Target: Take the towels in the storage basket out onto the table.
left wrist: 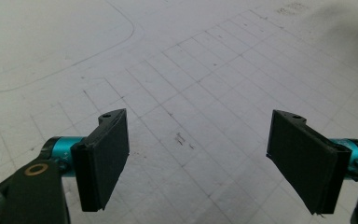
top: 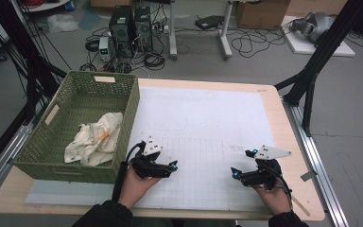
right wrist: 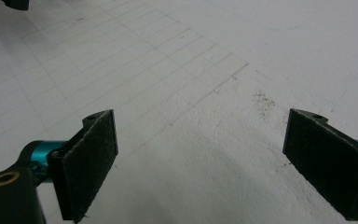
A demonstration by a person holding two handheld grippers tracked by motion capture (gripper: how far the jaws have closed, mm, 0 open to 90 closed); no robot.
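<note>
My left gripper (top: 171, 165) rests low over the white gridded mat (top: 208, 123) near the front, just right of a green woven basket (top: 132, 101). Its jaws stand wide apart (left wrist: 198, 154) with nothing but mat between them. My right gripper (top: 235, 173) sits near the front right of the mat, held by the other hand. Its black pads (right wrist: 91, 163) are also wide apart, and bare mat lies between them (right wrist: 200, 158). A crumpled cream cloth (top: 94, 139) with small orange marks lies inside the basket.
The basket stands at the table's left edge. The wooden tabletop (top: 288, 142) borders the mat. Beyond the table are computer towers (top: 130, 28), tangled cables and black frame legs (top: 312, 75) at right.
</note>
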